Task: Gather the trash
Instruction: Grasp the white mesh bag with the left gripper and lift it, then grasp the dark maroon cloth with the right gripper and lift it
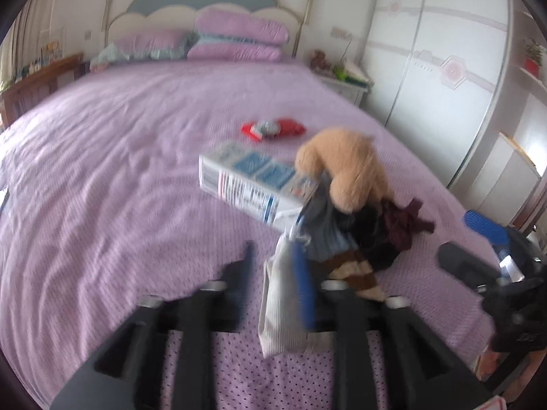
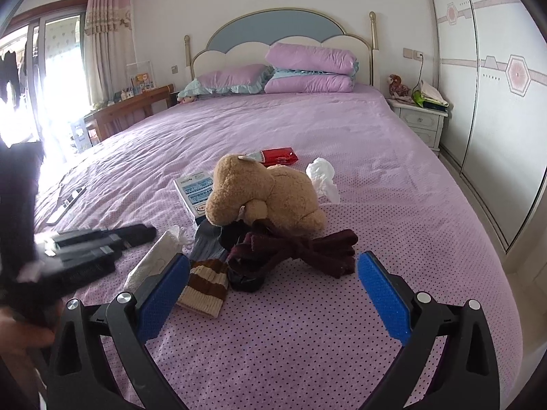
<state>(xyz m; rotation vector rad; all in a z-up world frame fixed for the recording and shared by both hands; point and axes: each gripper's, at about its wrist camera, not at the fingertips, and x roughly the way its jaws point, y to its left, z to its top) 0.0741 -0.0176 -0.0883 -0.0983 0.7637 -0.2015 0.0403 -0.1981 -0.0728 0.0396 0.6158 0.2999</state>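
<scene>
I am holding my right gripper [image 2: 273, 294] spread wide and empty, aiming at the clothes heap. My left gripper [image 1: 277, 266] is partly parted, a white sock [image 1: 278, 307] lying loosely against one pad. The crumpled white tissue [image 2: 321, 177] is lying far and right of the teddy bear [image 2: 263, 198], so my right claw is sitting nearer to it.

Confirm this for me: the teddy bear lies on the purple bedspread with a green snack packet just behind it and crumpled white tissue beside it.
Not quite. The snack packet behind the teddy bear is red, not green, as the right wrist view shows. The crumpled white tissue and purple bedspread are as stated.
</scene>
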